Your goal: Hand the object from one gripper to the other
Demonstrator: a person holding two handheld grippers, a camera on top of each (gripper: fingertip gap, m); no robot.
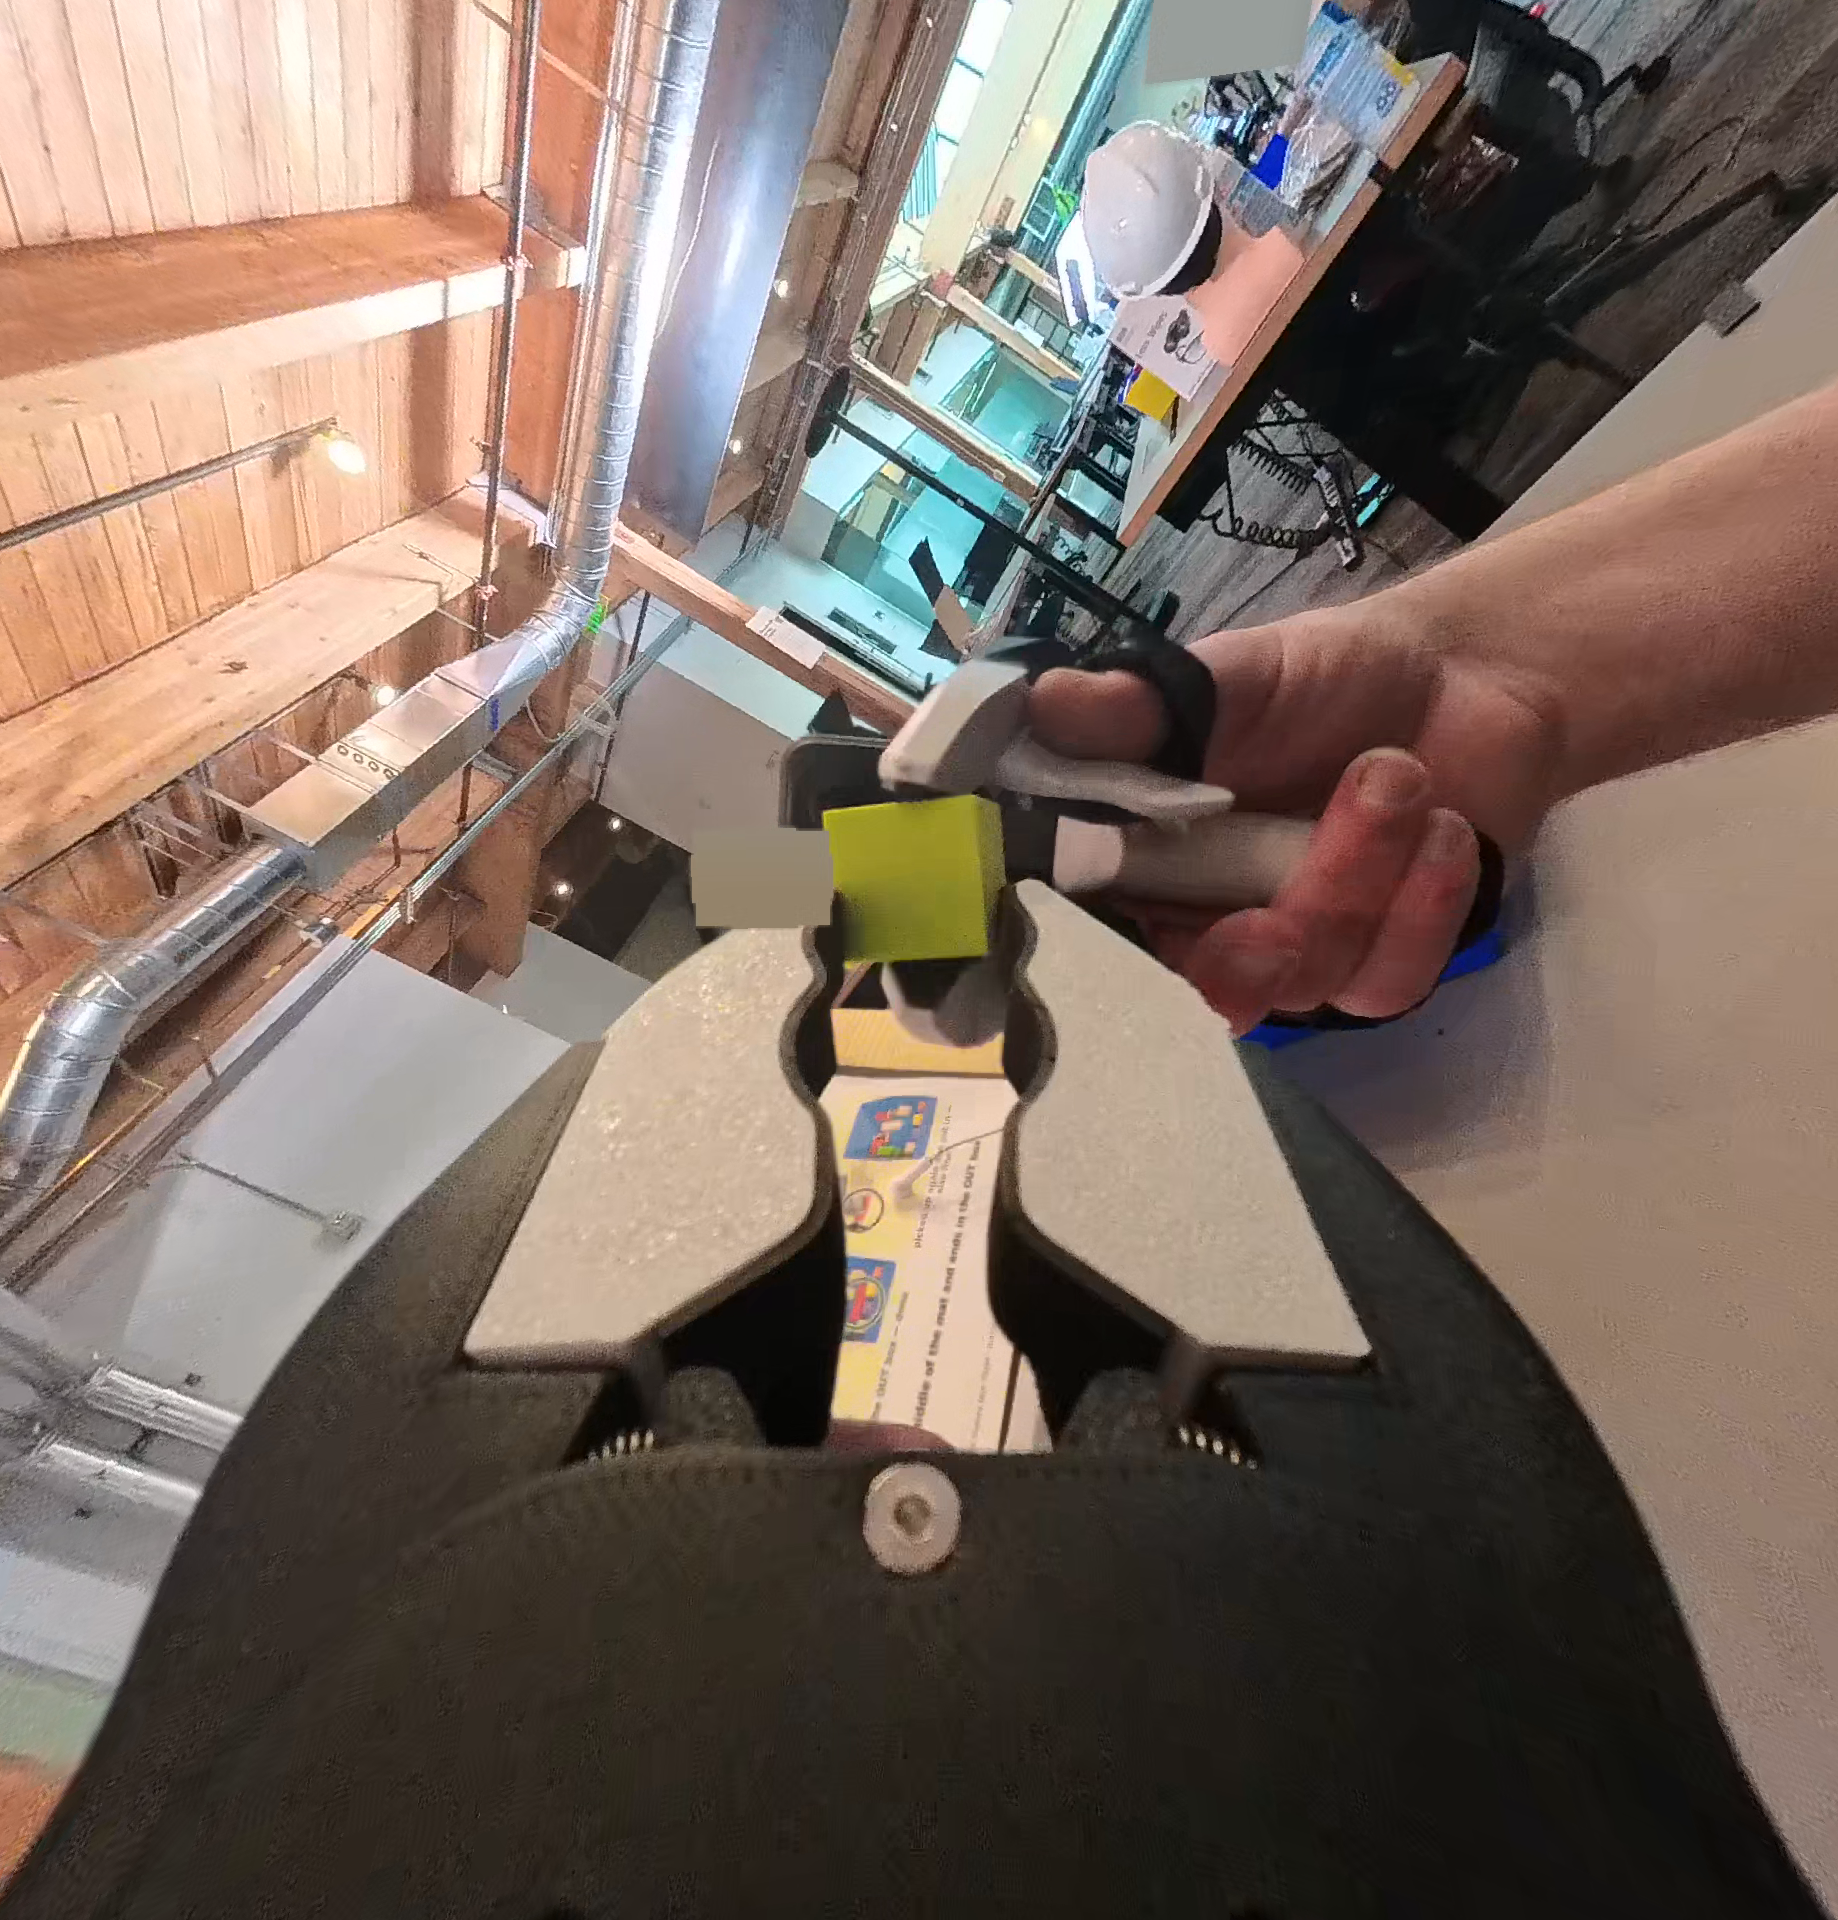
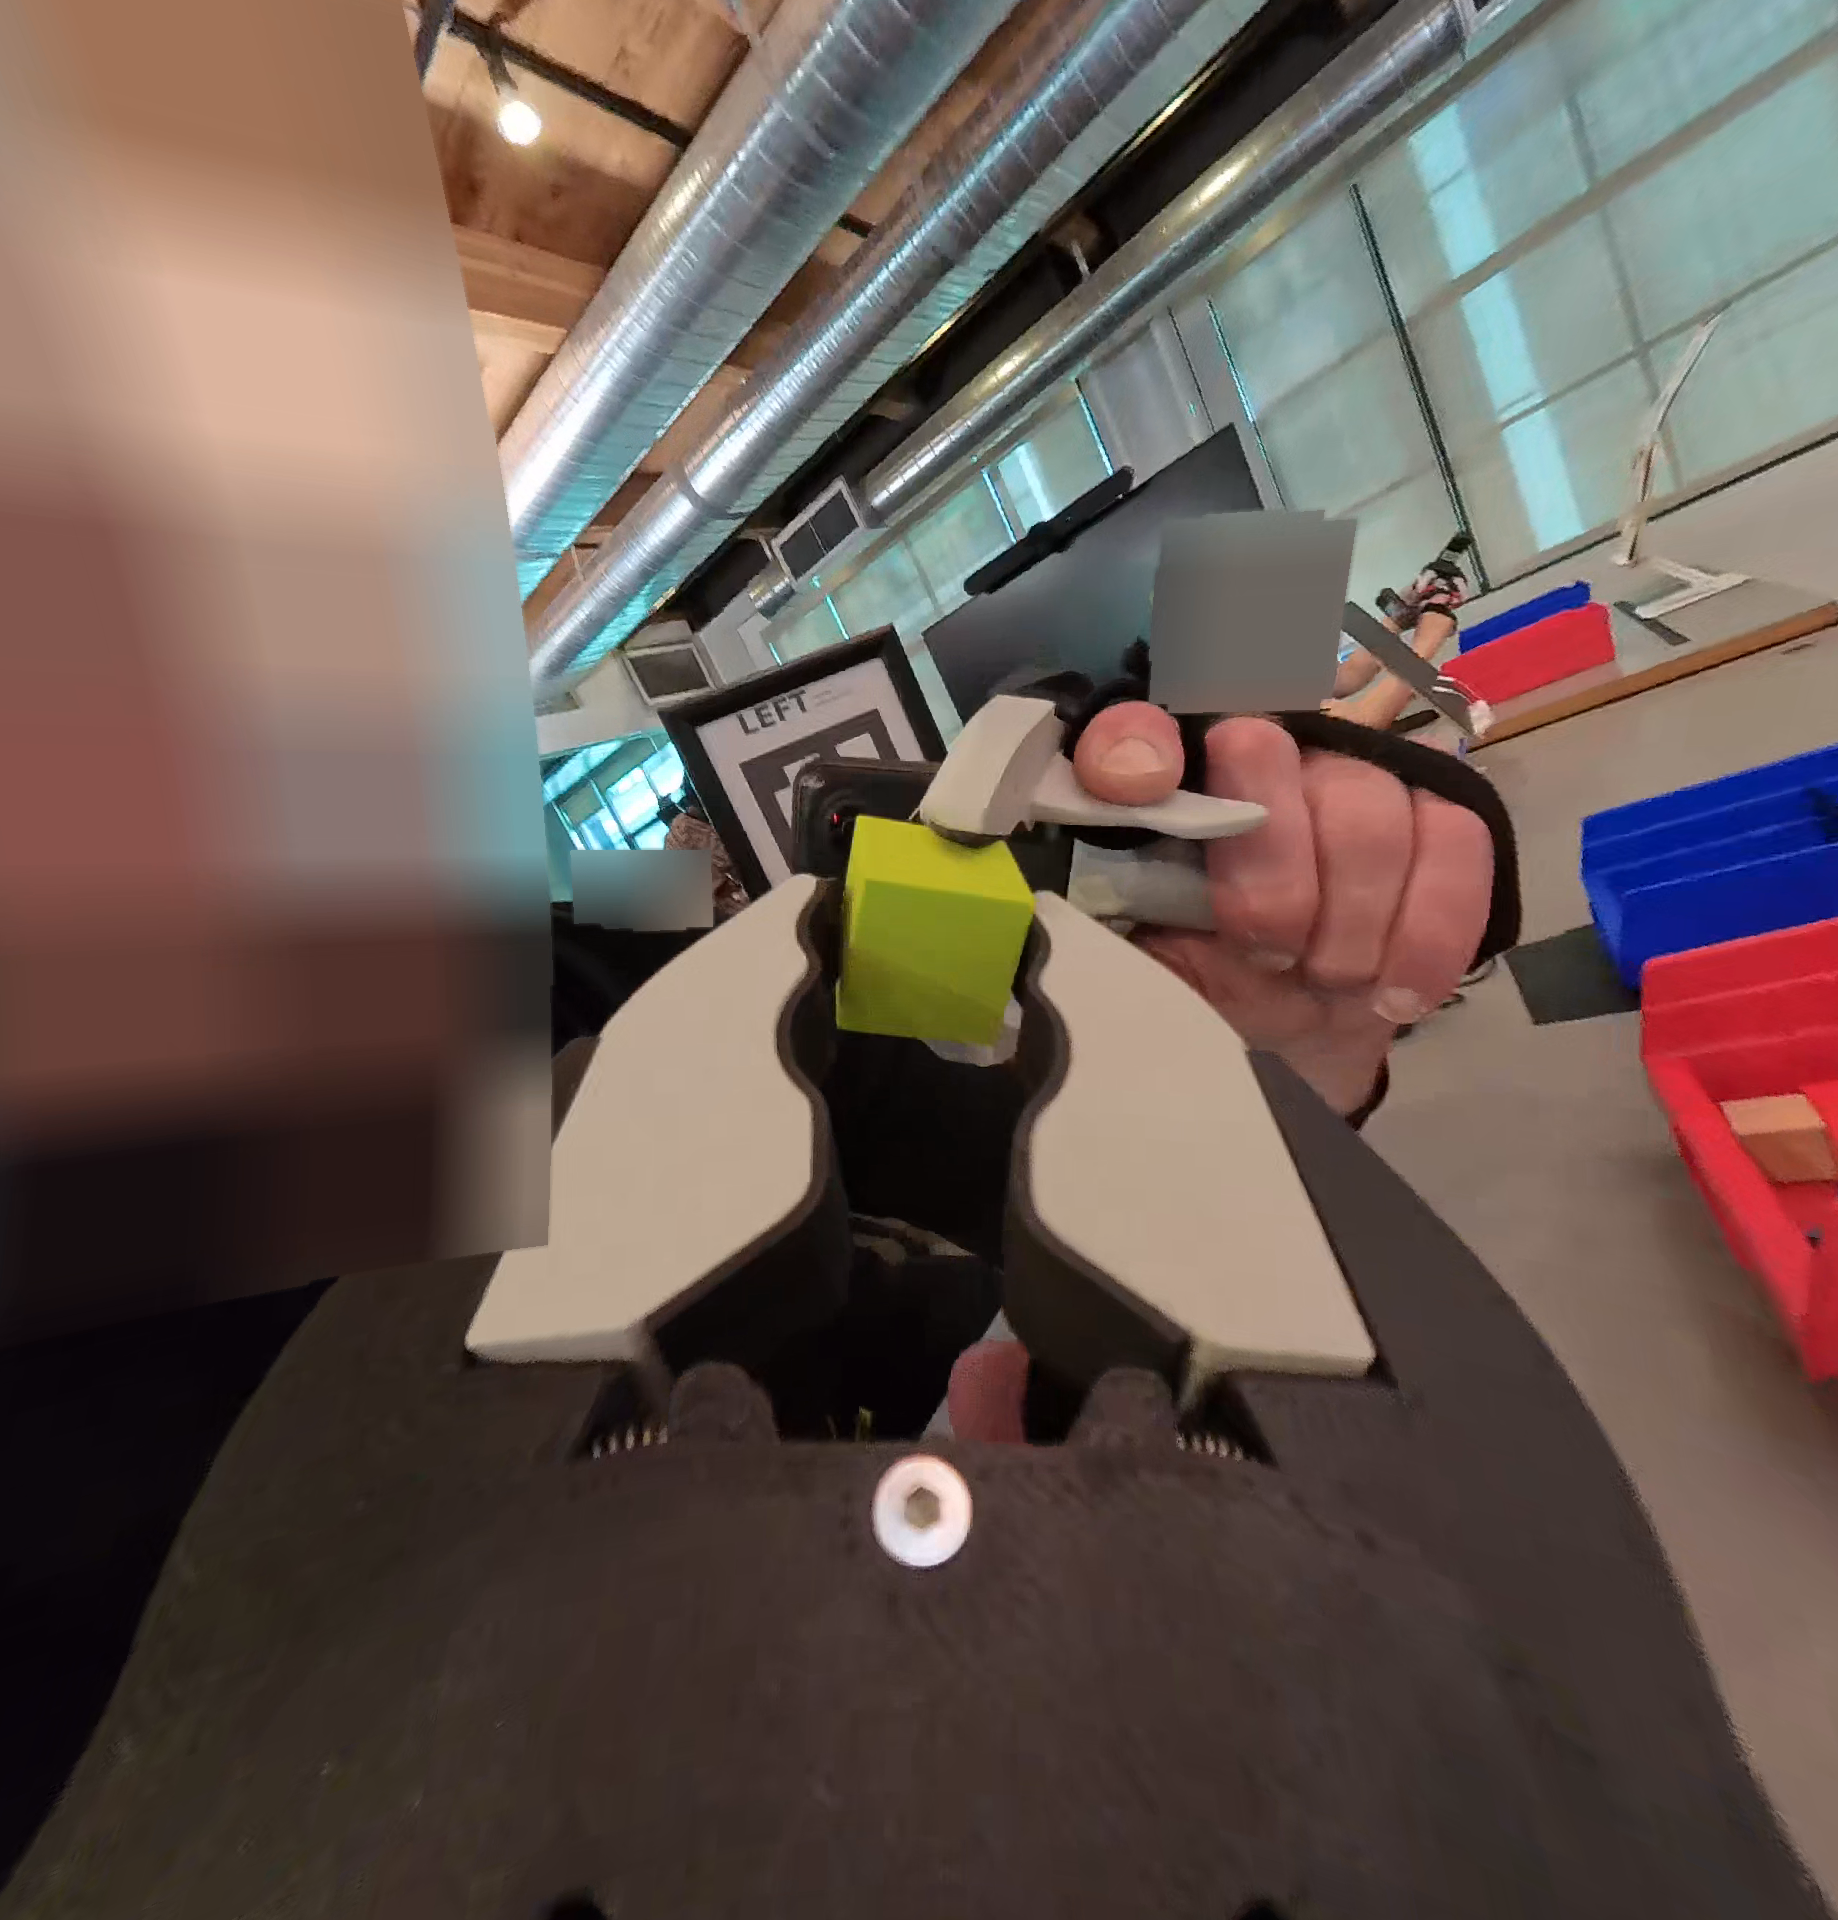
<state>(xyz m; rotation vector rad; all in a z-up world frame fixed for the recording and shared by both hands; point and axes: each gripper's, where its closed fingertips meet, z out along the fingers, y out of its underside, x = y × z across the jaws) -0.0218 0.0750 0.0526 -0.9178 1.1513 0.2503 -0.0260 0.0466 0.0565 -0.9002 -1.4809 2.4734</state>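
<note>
Nearest the lens, the grainy black body of the left gripper (image 1: 915, 925) carries speckled grey fingers with wavy dark inner edges. Its jaws are clenched on a matte lime-green cube (image 1: 915, 883) at their very tips. The right gripper (image 2: 930, 935) clamps the same cube crosswise, pressing its other pair of faces. The cube is equal-sided with no long axis, crisp-edged and slightly tilted. There is open air beyond both jaws. A red bin (image 2: 1777, 997) and a blue bin (image 2: 1673, 873) sit on the grey bench (image 2: 1517, 1195), well right of the right jaws.
</note>
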